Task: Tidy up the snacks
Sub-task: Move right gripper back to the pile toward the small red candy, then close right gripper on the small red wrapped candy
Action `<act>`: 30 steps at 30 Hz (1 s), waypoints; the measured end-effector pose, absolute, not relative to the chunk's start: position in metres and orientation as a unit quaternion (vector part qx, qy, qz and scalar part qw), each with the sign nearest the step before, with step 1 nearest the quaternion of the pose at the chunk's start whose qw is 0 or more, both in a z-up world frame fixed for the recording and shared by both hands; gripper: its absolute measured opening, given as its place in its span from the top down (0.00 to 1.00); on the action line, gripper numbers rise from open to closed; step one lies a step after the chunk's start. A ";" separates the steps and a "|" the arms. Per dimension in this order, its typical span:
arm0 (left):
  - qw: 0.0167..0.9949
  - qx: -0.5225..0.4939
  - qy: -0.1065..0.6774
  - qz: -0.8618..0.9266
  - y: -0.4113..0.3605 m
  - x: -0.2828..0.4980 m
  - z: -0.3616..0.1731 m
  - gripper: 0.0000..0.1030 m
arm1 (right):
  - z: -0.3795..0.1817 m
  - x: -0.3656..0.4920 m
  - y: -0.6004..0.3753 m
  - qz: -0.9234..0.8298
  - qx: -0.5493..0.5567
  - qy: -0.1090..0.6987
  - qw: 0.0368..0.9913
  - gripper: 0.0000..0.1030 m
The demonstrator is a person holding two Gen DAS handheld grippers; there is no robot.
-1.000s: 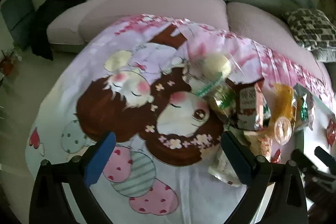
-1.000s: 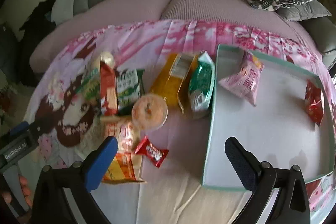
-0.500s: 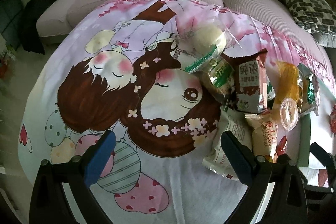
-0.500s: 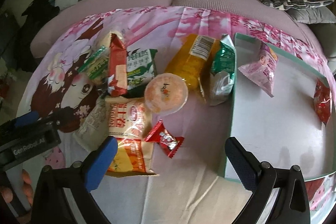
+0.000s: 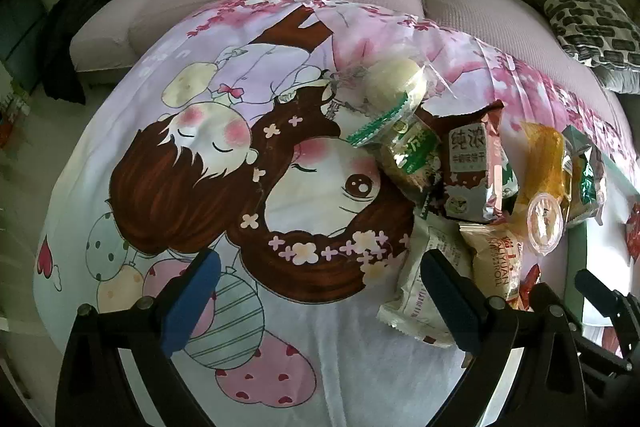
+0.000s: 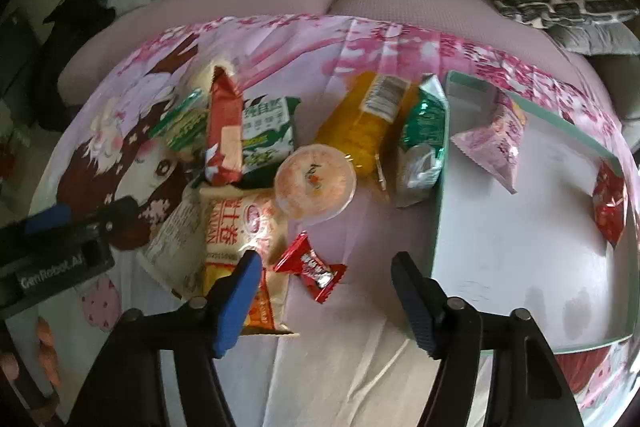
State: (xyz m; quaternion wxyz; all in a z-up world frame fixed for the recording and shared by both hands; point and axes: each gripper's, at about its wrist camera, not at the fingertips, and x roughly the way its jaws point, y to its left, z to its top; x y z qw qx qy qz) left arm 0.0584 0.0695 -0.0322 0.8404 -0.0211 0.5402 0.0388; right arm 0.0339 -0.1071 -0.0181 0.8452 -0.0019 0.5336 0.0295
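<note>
Only two snacks are sorted so far, by the look of it: a pink packet [image 6: 494, 143] and a red packet [image 6: 609, 205] lie well apart inside the shallow teal-rimmed tray [image 6: 438, 211] on the right, and most of its floor is bare. Everything else sits in a loose heap on the cartoon-print cloth [image 5: 248, 187] left of the tray. Nearest the tray wall lies a green-and-white bag [image 6: 424, 143], touching or just beside it (the blur hides which), then a yellow bag [image 6: 368, 119], a round clear-lidded jelly cup [image 6: 315, 183], a red-brown biscuit pack [image 6: 224, 135], a green-and-white pack [image 6: 268, 135], a cream egg-roll pack [image 6: 236, 223], a white pack [image 5: 424, 287] and a clear-wrapped bun [image 5: 394, 79] at the far end.

The right gripper [image 6: 326, 281] hangs over a small red candy [image 6: 310, 267]; its jaws have just been closing and stand part-way apart, the candy between them but the pads seemingly not yet pressing on it. The left gripper [image 5: 320, 281] has its jaws spread wide over bare cloth, grasping nothing.

The bulk of the job remains: the candy looks to be the piece in hand, and about eight more items wait outside the tray.
</note>
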 end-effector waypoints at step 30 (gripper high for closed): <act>0.842 -0.005 0.539 0.027 0.059 0.060 -0.031 0.03 | -0.049 0.044 -0.111 0.043 -0.010 0.570 0.821 0.63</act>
